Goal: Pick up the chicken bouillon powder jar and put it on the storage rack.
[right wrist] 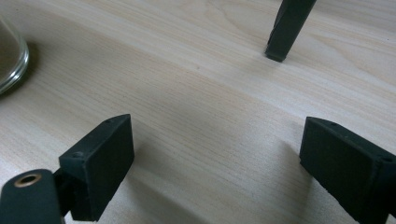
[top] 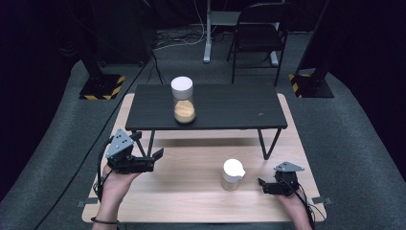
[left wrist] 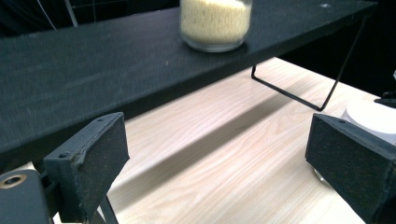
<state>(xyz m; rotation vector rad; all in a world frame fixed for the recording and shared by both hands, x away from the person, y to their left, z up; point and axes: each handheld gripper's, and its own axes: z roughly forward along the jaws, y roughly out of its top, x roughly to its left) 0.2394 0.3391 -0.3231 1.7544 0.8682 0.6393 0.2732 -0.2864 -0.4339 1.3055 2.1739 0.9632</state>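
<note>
A tall glass jar [top: 183,100] with a white lid, half full of yellow grains, stands on a low black shelf [top: 230,108]. The left gripper view looks up at its lower part [left wrist: 215,23]. A small glass jar with a white lid [top: 232,174] stands on the wooden table [top: 191,196] in front of the shelf. My left gripper [top: 149,147] hovers at the table's left, jaws open and empty [left wrist: 219,158], pointing under the shelf. My right gripper [top: 262,186] rests low just right of the small jar, open with nothing between its jaws [right wrist: 219,158].
The shelf stands on thin black wire legs [right wrist: 285,28]. The small jar's glass base [right wrist: 11,56] shows at the left of the right gripper view. Beyond the table are a folding chair [top: 258,33], two striped stand bases [top: 103,86] and floor cables.
</note>
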